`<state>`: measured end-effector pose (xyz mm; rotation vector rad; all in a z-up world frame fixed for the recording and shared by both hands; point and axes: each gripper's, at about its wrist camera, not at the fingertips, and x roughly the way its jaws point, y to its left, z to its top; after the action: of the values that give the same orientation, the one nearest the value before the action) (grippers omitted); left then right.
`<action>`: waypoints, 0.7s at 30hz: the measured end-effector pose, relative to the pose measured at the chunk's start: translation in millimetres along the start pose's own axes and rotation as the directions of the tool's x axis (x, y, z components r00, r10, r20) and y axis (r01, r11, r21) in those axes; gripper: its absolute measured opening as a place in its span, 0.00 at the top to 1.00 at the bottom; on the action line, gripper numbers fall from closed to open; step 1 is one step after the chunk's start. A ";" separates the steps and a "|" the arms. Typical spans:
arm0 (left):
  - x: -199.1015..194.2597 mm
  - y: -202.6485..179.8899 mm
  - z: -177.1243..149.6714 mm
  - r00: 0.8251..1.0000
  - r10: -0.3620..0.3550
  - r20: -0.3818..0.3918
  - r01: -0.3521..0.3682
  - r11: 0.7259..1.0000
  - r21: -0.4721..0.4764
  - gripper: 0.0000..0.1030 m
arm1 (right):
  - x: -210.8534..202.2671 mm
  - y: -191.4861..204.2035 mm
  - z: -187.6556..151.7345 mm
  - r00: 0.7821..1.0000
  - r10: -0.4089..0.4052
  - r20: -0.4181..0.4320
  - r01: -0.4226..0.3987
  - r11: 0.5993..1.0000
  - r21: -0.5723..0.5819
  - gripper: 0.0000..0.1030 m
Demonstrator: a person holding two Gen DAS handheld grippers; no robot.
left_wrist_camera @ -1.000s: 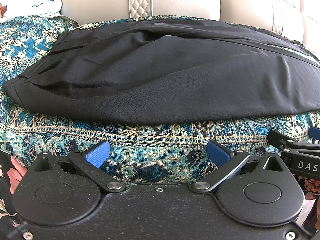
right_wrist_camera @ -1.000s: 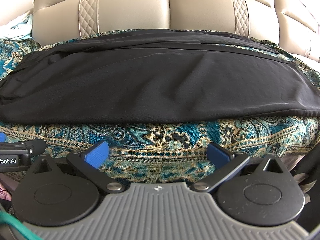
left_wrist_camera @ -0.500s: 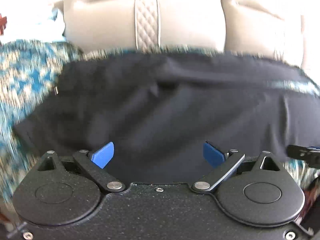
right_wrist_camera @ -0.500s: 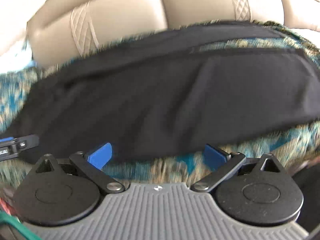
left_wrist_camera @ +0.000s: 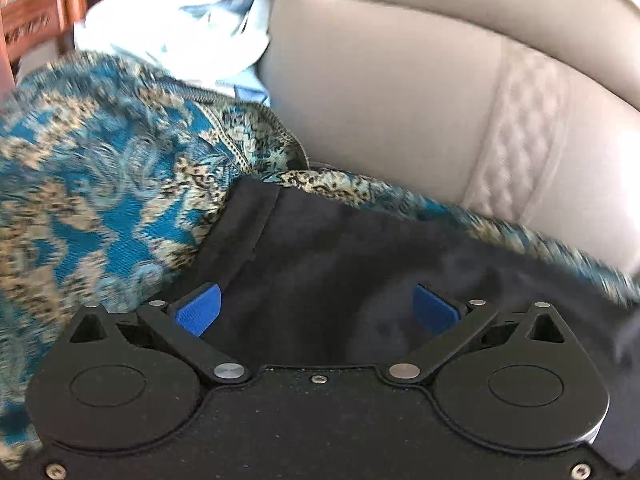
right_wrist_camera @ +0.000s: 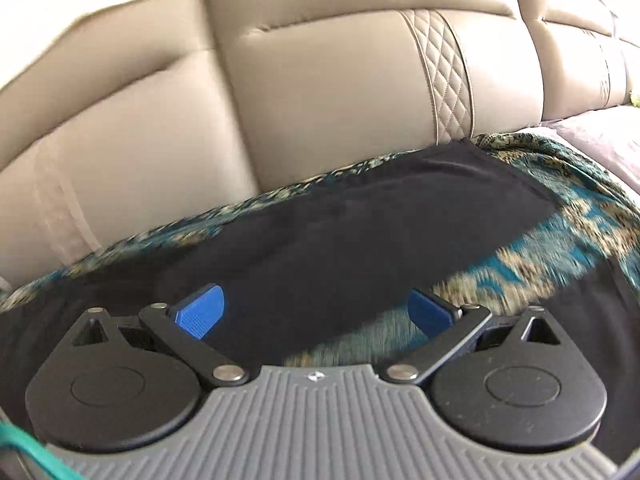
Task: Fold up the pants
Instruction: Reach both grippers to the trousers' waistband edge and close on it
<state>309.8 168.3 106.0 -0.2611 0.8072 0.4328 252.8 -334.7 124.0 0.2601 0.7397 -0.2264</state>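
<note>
Both grippers have swung forward over the black pants [left_wrist_camera: 360, 264] since a second ago, when patterned cover lay between their fingers. Biggest is the beige sofa back [right_wrist_camera: 320, 92]; against its foot lies the teal patterned throw [left_wrist_camera: 100, 184], and the pants are spread on that throw, below the sofa back. Left gripper [left_wrist_camera: 316, 310] is opening, jaws wide, holding nothing. Right gripper [right_wrist_camera: 314, 312] gapes equally wide, empty

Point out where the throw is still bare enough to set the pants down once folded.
Two patches: the throw left of the pants' waistband, bordered behind by the pale cloth pile; and the throw right of the pants' hem end in the right wrist view. The middle is covered; only a thin strip lies before the sofa back.
</note>
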 end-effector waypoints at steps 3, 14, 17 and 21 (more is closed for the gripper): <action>35.8 -4.5 19.5 0.999 0.017 -0.036 -0.020 0.996 -0.092 0.00 | 42.1 8.3 23.4 0.998 -0.062 -0.007 0.062 0.998 -0.002 0.00; 136.8 -3.3 42.1 0.987 0.135 -0.089 -0.158 0.927 -0.341 0.00 | 175.6 11.6 54.8 0.977 -0.205 -0.056 0.208 0.977 0.054 0.00; 147.6 -10.4 39.6 0.980 0.186 -0.073 -0.200 0.923 -0.330 0.00 | 198.3 12.5 58.4 0.968 -0.236 -0.082 0.241 0.970 0.045 0.00; 162.6 -17.4 35.9 0.959 0.273 -0.071 -0.282 0.914 -0.291 0.00 | 221.8 17.5 67.9 0.955 -0.281 -0.094 0.284 0.959 0.015 0.00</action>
<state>440.2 211.1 10.2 -0.4370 0.8087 0.8246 459.9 -364.0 22.2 0.1912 0.8643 -0.4999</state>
